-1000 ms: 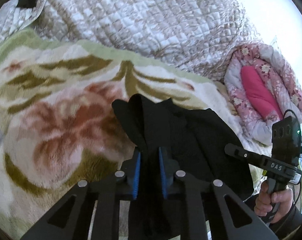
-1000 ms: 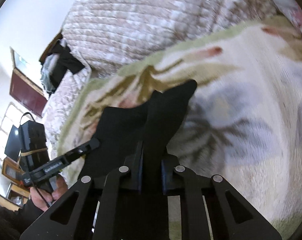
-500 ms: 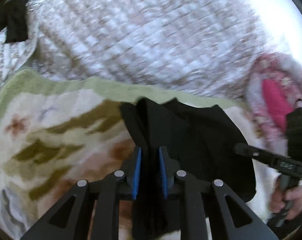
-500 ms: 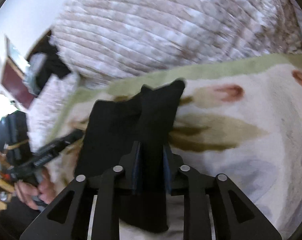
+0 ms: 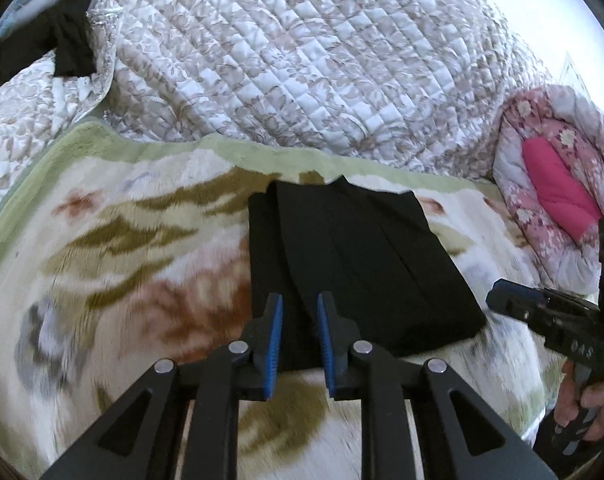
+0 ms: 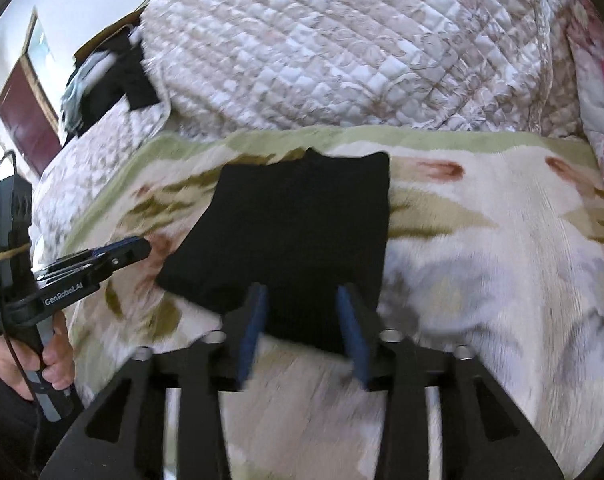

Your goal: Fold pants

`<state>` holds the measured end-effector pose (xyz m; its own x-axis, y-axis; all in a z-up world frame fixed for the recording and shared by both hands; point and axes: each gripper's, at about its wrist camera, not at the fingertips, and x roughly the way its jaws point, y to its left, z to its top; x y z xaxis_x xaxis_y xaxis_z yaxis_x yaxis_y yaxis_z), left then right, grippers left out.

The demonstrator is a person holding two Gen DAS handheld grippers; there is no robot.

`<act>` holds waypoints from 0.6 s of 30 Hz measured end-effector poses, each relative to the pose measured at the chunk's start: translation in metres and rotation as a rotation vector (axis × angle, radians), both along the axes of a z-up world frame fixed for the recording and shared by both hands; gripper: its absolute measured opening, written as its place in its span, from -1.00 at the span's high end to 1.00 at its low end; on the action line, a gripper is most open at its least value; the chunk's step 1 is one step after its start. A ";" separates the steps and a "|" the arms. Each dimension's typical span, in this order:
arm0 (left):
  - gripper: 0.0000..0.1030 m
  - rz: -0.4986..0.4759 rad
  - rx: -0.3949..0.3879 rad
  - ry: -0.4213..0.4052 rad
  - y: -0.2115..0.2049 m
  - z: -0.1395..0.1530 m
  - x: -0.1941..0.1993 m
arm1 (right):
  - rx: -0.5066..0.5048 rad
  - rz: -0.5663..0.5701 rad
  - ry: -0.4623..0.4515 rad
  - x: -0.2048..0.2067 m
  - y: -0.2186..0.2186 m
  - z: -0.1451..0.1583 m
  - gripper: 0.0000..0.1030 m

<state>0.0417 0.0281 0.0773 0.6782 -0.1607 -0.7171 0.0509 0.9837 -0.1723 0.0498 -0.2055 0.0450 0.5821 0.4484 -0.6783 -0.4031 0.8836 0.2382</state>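
Lowered since a second ago, the pants (image 5: 354, 264) now lie folded flat on the floral blanket (image 5: 114, 240), so the right gripper (image 6: 304, 316) is spreading clear while the left gripper (image 5: 300, 332) stays narrow around their near edge.

The pants (image 5: 354, 264) are matt black cloth, smooth and flat. Under them lies a plush, fuzzy blanket (image 5: 122, 264); behind it a quilt (image 5: 302, 60) of stitched, slightly shiny fabric. The gripper fingers (image 5: 276, 332) carry ribbed blue pads on matt black plastic.
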 end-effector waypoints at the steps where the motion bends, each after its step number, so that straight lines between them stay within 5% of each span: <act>1: 0.60 0.003 0.009 0.005 -0.005 -0.001 -0.007 | -0.005 0.008 -0.002 -0.010 0.002 -0.001 0.03; 5: 0.39 0.001 0.040 0.030 -0.020 -0.011 -0.031 | -0.046 -0.001 -0.001 -0.035 0.007 -0.009 0.02; 18: 0.26 0.013 0.099 0.105 -0.036 -0.042 -0.057 | -0.127 -0.041 0.039 -0.052 0.009 -0.038 -0.14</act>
<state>-0.0149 -0.0077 0.0349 0.6005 -0.0767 -0.7959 0.0244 0.9967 -0.0776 -0.0018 -0.1961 0.0073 0.5704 0.3342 -0.7503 -0.3592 0.9230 0.1380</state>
